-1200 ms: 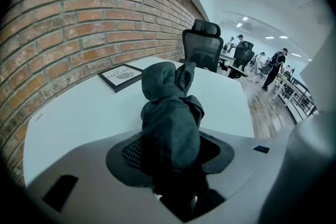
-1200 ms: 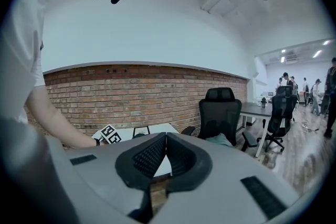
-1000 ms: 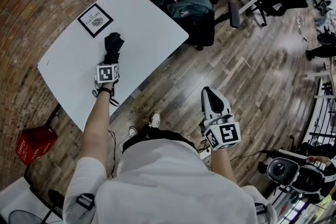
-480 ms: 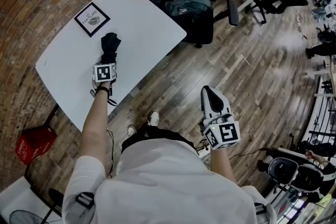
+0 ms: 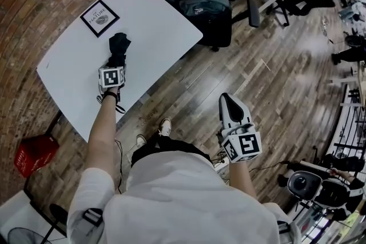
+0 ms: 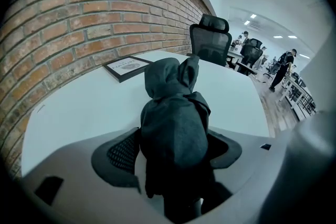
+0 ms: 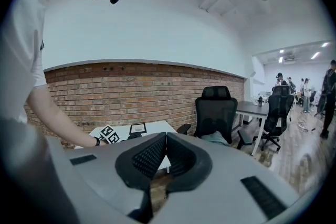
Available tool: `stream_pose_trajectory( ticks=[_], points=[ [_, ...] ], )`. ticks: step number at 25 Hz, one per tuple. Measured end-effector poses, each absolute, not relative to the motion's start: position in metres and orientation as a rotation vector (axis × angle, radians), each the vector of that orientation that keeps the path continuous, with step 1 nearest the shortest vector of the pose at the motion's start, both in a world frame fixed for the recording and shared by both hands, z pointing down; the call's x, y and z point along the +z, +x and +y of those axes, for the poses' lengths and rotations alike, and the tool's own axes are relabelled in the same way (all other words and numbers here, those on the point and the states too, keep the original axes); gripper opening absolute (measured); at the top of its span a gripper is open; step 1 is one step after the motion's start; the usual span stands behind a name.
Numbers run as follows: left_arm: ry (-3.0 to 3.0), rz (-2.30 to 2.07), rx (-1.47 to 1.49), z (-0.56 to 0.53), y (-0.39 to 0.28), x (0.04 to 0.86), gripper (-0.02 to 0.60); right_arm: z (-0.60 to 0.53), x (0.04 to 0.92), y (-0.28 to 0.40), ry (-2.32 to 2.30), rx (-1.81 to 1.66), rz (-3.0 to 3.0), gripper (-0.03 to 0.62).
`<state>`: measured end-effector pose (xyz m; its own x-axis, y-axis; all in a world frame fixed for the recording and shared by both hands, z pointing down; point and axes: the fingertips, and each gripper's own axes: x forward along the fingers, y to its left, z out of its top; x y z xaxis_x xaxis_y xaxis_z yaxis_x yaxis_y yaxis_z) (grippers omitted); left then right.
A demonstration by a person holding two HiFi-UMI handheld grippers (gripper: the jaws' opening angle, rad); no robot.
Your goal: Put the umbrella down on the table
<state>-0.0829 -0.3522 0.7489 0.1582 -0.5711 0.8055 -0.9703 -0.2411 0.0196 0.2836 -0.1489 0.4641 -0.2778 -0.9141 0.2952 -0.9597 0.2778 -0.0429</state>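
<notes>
White-topped bench [image 5: 154,20] beside a brick wall [image 5: 34,14] bears the black folded umbrella [image 5: 118,46], long axis running from the black-framed card [image 5: 100,18] back between the left gripper's [image 6: 173,152] fingers, which have just been opening wide around it, while the right gripper [image 7: 164,157], fingers together, hangs far from that card.

A black-framed picture [image 5: 99,18] lies on the white tabletop [image 5: 154,26]. Its heading reads "NATURE" in capitals, plainest from the head view. The smaller line above that word and the print under its drawing are too small to read.
</notes>
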Motion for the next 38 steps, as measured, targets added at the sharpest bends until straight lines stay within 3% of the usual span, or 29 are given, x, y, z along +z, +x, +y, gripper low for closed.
stream_pose_trajectory(
  ticks=[3, 14, 26, 31, 33, 38],
  points=[
    [1.878, -1.54, 0.957, -0.351, -0.091, 0.743, 0.371, -0.145, 0.463, 0.281, 1.733, 0.306, -2.346, 0.02],
    [1.999, -1.536, 0.819, -0.338, -0.074, 0.696, 0.37, -0.143, 0.455, 0.256, 1.702, 0.277, -2.422, 0.02],
    [2.032, -1.573, 0.63, -0.291, -0.12, 0.638, 0.365, -0.127, 0.437, 0.206, 1.653, 0.242, -2.506, 0.02],
    [2.075, -1.724, 0.491, -0.267, -0.155, 0.591, 0.215, -0.128, 0.431, 0.17, 1.584, 0.212, -2.56, 0.02],
    [2.073, -1.782, 0.407, -0.253, -0.166, 0.574, 0.102, -0.129, 0.427, 0.156, 1.561, 0.199, -2.58, 0.02],
    [2.128, -1.706, 0.306, -0.231, -0.167, 0.558, 0.026, -0.127, 0.423, 0.135, 1.527, 0.183, -2.599, 0.02]
  ],
)
